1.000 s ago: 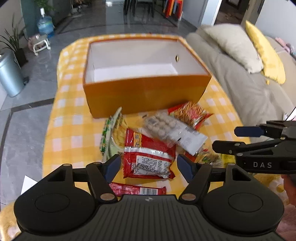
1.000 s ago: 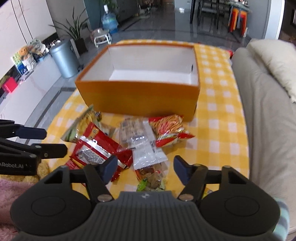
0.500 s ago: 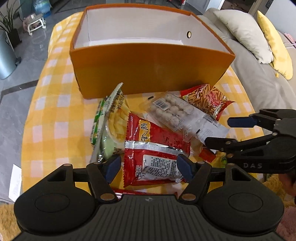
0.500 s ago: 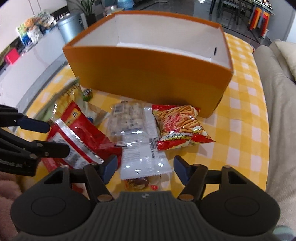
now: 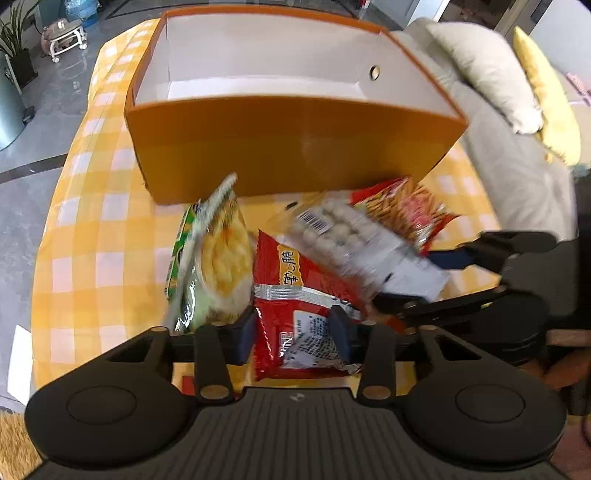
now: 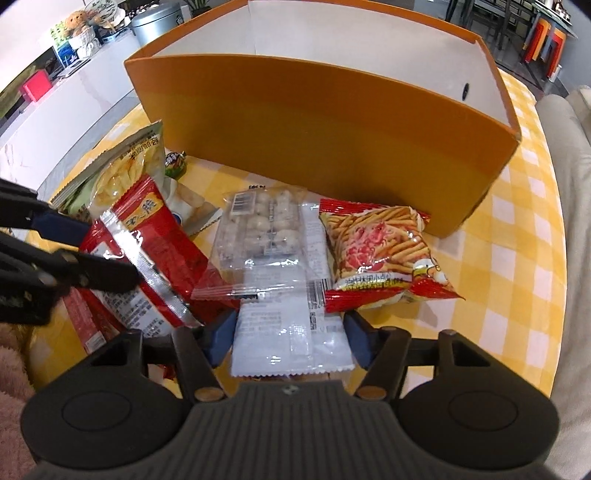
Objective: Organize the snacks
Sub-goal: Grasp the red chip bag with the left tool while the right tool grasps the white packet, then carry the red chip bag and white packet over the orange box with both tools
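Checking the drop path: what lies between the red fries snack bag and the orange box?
Only bare yellow checked tablecloth, seen in the right wrist view; the fries bag lies just before the orange box front wall.

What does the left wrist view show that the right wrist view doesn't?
Only left: the box's white floor and a yellow pillow.
Only right: a small green packet by the box and a metal bin.
Both: the orange box, red packet, clear ball pack and stick snack bag.
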Action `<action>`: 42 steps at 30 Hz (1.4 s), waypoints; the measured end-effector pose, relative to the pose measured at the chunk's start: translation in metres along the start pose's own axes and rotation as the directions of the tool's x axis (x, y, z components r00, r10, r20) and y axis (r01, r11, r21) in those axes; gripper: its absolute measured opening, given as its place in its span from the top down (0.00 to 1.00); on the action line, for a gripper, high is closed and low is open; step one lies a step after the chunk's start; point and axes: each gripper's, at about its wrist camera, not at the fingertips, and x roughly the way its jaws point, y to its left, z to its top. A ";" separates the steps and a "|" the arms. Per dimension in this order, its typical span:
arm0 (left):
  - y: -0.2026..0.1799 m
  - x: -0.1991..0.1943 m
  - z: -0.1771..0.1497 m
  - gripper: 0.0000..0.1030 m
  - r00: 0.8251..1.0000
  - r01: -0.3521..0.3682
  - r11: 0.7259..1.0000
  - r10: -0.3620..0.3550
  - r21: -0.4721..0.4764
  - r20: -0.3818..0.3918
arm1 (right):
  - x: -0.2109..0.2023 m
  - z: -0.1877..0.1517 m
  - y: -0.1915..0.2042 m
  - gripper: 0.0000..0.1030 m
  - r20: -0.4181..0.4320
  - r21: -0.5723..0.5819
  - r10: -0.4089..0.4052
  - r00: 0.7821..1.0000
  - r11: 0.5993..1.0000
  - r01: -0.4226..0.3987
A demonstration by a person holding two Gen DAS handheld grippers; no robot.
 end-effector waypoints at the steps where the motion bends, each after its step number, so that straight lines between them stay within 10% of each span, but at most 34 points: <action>1: -0.001 -0.003 0.001 0.57 1.000 0.018 1.000 -0.018 -0.001 0.003 | 0.000 0.000 0.000 0.41 0.002 -0.001 0.001 1.000 1.000 -0.001; 10: -0.004 0.014 0.004 0.57 0.998 0.044 0.997 -0.047 -0.058 -0.039 | -0.001 -0.001 0.001 0.43 0.008 0.002 0.001 1.000 1.000 -0.001; 18: -0.006 -0.004 0.001 0.76 0.997 0.078 0.992 -0.076 -0.097 0.023 | -0.019 -0.001 0.008 0.46 0.028 -0.013 -0.006 1.000 1.000 0.006; 30: -0.027 -0.043 -0.009 0.77 0.992 0.015 0.999 -0.010 -0.039 0.125 | -0.070 -0.008 0.024 0.59 0.039 0.003 -0.035 0.999 0.999 0.035; 42: -0.022 -0.053 -0.031 0.77 0.992 -0.011 0.997 0.021 -0.075 0.128 | -0.075 -0.031 0.031 0.49 -0.029 0.025 0.007 1.000 1.000 -0.007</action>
